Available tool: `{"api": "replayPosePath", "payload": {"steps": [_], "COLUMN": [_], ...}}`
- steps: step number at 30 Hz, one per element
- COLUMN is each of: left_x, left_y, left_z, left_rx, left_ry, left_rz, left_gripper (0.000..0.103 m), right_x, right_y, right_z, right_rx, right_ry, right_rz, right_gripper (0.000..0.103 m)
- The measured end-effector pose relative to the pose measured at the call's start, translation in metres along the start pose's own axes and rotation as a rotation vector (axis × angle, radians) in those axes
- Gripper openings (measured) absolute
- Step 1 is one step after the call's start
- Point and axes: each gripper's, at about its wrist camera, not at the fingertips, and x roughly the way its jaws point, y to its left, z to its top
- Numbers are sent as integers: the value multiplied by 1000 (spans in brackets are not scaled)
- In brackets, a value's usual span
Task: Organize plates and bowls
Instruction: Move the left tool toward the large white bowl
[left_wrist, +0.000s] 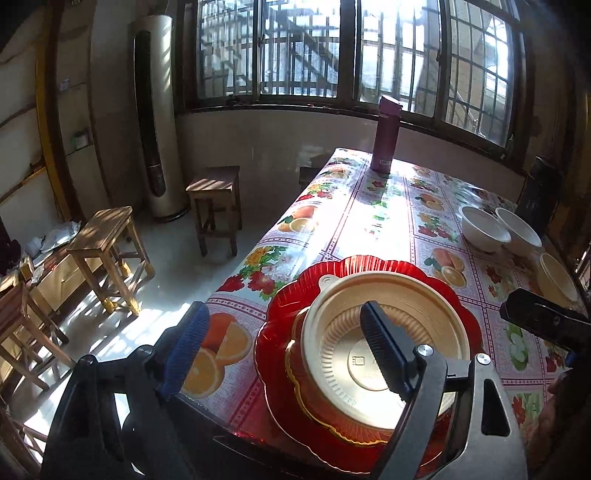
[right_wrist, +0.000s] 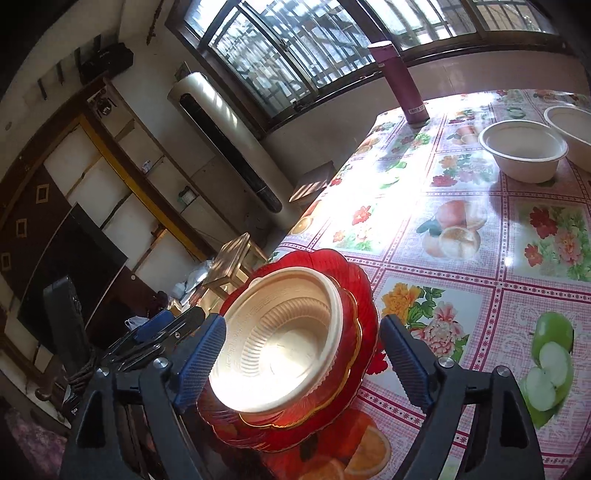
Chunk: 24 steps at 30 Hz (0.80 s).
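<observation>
Where the table (left_wrist: 373, 206) carries its fruit-print cloth, you have the red scalloped plate (left_wrist: 284, 317) at the near corner; use this plate as reference. Nested on it sits a smaller gold-rimmed red plate (right_wrist: 351, 343), and in that a cream ribbed bowl (right_wrist: 280, 332). Beyond the plate, toward the far right of the table, stand two white bowls (right_wrist: 524, 147); the maroon flask (left_wrist: 384, 136) stands at the far edge. Your left gripper (left_wrist: 280, 347) and right gripper (right_wrist: 303, 358) are both released, jaws spread over the plate stack, grasping nothing.
</observation>
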Motion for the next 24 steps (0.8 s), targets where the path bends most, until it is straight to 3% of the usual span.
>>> {"api": "replayPosePath", "payload": {"steps": [1,5,6,10,12,18,24], "left_x": [-2,-15,-19,-23,-21,-17,-7], "left_y": [-4,-24,-31,-57,-71,-112,-156], "left_z": [1,7,8,10,10,6,10], "left_rx": [-1,-3,0,17,32,76,132], "left_ry": [-10,-50,-54,-35,-8,51,86], "left_rz": [-25,-139,-163,-256,-291,-318,-303], "left_gripper": [84,86,90,103,103,103,103], "right_x": [-4,-15,-17,-27,-33,-60,-86], "right_y": [-2,-14,-17,-30,-38,-76,-138], "right_z": [1,7,7,10,13,20,30], "right_rx": [-2,17,25,56,73,166,324], "right_ry": [-19,-50,-59,-83,-97,-148,-166], "right_rz": [-1,15,14,13,0,-42,-57], "right_gripper": [102,103,103,103,103,103,102]}}
